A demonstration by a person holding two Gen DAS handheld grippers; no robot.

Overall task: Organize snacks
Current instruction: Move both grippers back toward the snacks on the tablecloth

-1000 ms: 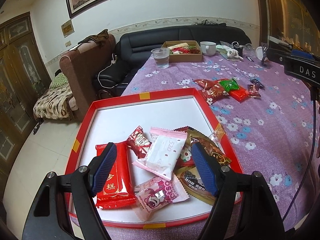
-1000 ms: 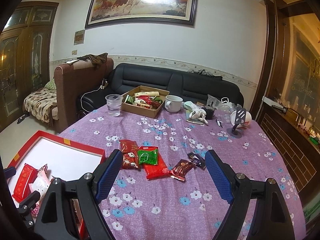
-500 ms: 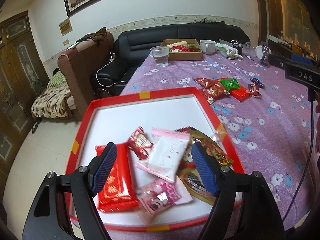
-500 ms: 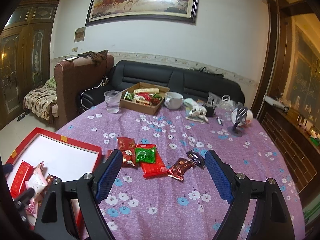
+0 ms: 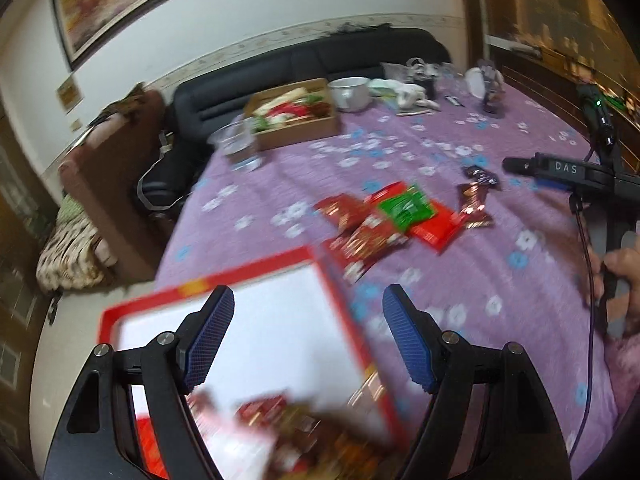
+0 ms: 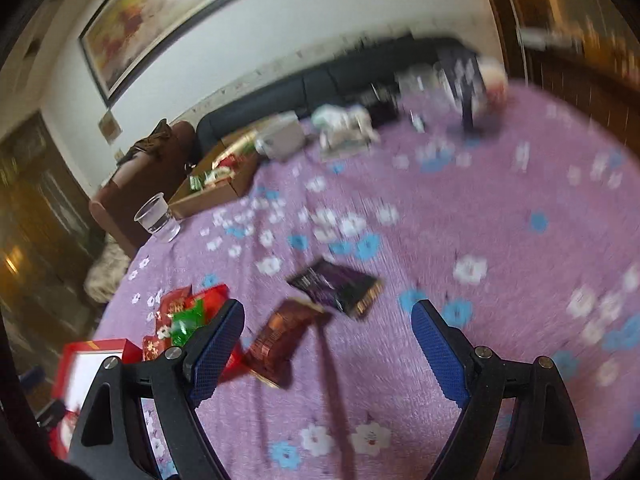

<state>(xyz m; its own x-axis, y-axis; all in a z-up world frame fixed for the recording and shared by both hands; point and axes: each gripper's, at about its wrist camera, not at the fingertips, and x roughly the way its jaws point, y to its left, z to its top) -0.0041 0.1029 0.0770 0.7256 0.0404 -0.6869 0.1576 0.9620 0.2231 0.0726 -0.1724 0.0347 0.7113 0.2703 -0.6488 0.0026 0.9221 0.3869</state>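
A red-rimmed white tray (image 5: 256, 272) lies at the table's near left, with blurred snack packs (image 5: 288, 416) piled at its near end. My left gripper (image 5: 308, 336) hangs open over the tray's far right part, nothing between its fingers. Beyond it, loose packs lie on the purple cloth: red ones (image 5: 360, 236), a green one (image 5: 406, 208), a brown one (image 5: 474, 204) and a dark one (image 5: 482, 176). My right gripper (image 6: 328, 344) is open and low over the cloth, with the brown pack (image 6: 280, 340) and the dark pack (image 6: 340, 286) just ahead between its fingers, untouched.
A cardboard box of snacks (image 5: 296, 116), a clear plastic cup (image 5: 238, 146), a white mug (image 5: 350, 90) and small clutter stand at the table's far end. A black sofa (image 5: 312, 60) and a brown armchair (image 5: 108, 184) lie beyond. A hand (image 5: 620, 272) holds the right gripper's handle.
Both views have tilted and blurred. My left gripper has slid from over the tray's snack pile toward the tray's far right corner. My right gripper has dropped and closed in on the brown and dark packs.
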